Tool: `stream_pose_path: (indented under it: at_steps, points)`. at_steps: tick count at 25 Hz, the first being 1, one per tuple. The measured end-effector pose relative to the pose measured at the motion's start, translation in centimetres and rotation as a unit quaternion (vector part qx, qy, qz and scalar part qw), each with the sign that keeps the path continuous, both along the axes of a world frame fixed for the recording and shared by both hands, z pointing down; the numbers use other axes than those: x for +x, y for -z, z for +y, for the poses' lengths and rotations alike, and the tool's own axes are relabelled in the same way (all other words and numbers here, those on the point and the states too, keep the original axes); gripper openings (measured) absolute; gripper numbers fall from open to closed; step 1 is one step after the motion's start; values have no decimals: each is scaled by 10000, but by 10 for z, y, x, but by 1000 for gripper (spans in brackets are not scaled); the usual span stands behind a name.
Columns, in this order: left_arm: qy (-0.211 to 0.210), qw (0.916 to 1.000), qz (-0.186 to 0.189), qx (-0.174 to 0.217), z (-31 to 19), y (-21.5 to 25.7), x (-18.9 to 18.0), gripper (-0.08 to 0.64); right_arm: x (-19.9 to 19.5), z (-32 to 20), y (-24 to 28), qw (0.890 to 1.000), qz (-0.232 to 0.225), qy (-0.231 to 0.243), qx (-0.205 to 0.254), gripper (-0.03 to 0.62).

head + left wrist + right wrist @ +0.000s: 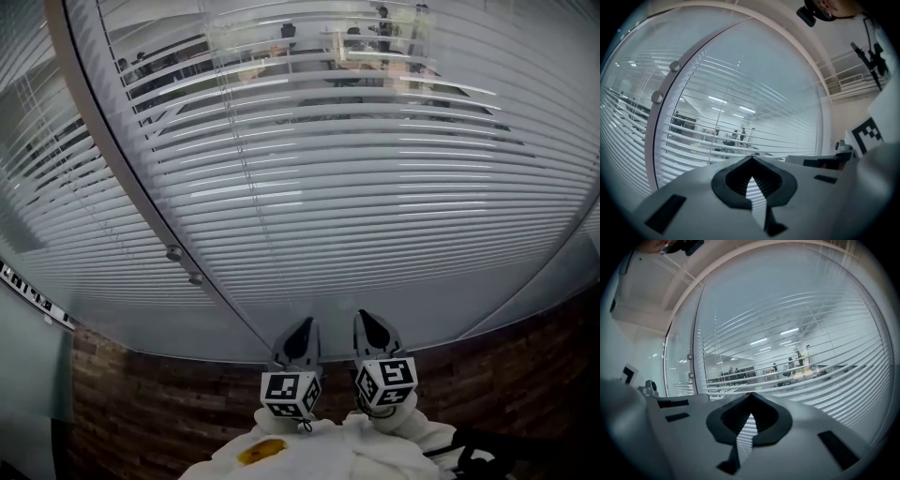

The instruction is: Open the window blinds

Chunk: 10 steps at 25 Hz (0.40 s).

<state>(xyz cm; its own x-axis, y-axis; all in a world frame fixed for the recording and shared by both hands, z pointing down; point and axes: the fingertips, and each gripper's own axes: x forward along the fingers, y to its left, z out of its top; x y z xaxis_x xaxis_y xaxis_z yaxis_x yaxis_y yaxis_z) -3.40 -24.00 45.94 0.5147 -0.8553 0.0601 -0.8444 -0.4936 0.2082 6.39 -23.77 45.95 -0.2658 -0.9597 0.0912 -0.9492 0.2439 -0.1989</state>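
White horizontal blinds (375,197) hang behind glass and fill most of the head view. The upper slats are tilted enough to show an office beyond; the lower slats look closer together. A curved grey frame post (131,178) divides two panes and carries two small round knobs (173,253) (195,278). My left gripper (302,330) and right gripper (370,323) sit side by side low in the centre, pointing at the window and apart from it. Both are shut with nothing between them, tips meeting in the left gripper view (751,158) and in the right gripper view (751,393). The knobs (657,97) (690,375) lie left of both grippers.
A dark brick-pattern wall (178,412) runs below the window. A thin cord (246,169) hangs down inside the blinds. White sleeves (309,450) hold the grippers. The right gripper's marker cube (869,133) shows at the right of the left gripper view.
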Motion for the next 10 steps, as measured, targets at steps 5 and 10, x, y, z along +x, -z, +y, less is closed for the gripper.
stream_pose_path:
  at_steps: [5,10]
  points:
    - [41,10000,18,-21,-4,-3,-2,0,3,-3,-1,10000,20,-21,-5,11]
    - [85,9999,34,-75,-3,-7,-5,0,4,-1,-3,10000,43,-41,-40,11]
